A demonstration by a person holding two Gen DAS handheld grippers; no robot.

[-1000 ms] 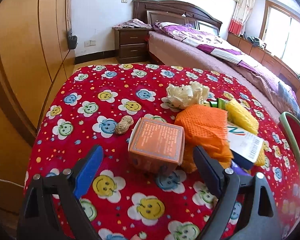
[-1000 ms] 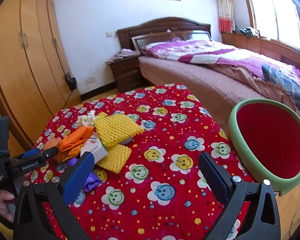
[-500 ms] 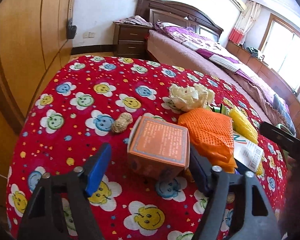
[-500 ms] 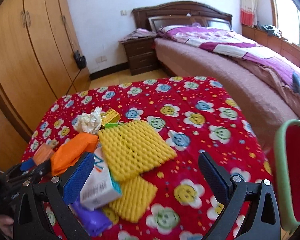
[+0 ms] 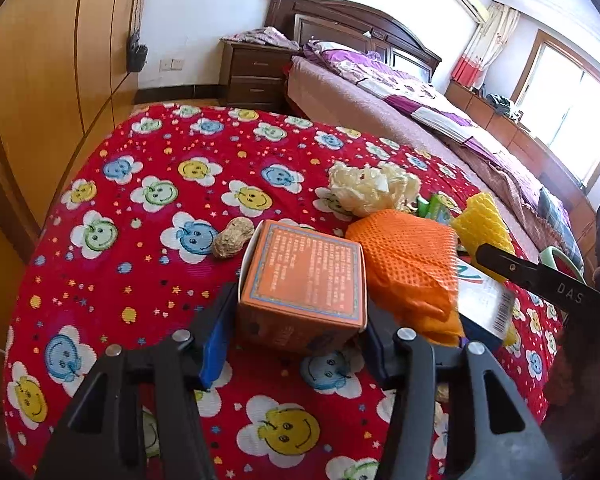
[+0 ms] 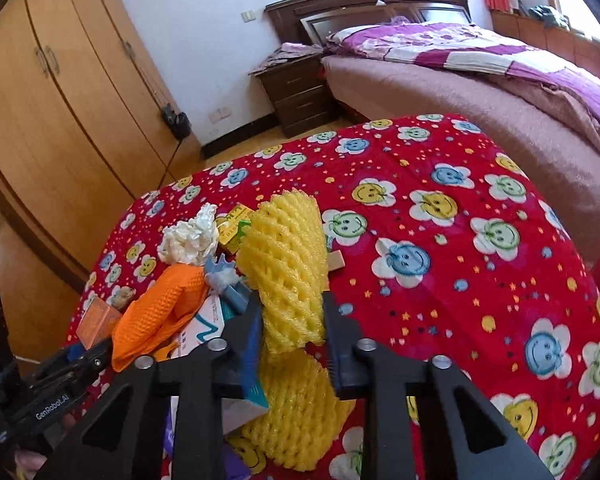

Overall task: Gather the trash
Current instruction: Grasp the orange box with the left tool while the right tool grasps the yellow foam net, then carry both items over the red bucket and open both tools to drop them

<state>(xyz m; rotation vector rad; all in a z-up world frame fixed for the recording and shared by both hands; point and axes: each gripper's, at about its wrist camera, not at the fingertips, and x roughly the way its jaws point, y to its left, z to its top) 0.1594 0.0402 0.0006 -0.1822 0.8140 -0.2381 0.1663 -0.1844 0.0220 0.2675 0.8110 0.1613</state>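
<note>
Now both grippers sit low over a table spread with a red smiley-flower cloth (image 5: 148, 208), where the trash lies in a heap toward the right-hand side as the left wrist camera sees it. The left gripper (image 5: 296, 332) has just been closing, and its blue-padded fingers (image 5: 216, 340) now bracket the orange box (image 5: 304, 276) from either side, the pads right up against its walls; the box stands on the cloth, printed top face up. Just beyond the box's left corner lies a peanut shell (image 5: 233, 237), and to its right an orange foam net (image 5: 408, 264) leans against it, with a crumpled pale tissue wad (image 5: 372, 192) behind. The right gripper (image 6: 290, 332) has just been closing too, and its jaws stand narrow, pinching the lower end of a yellow foam net (image 6: 288, 264) that rises upright between them. A second yellow foam net (image 6: 300, 404) lies flat below the jaws, near the table's front edge. Left of the gripped net, in the right wrist view, are a white carton (image 6: 204, 328) with blue print, partly under the orange net, and a small blue wrapper (image 6: 224, 276). A green-rimmed red bin (image 5: 560, 260) peeks in beyond the cloth's right edge.
</note>
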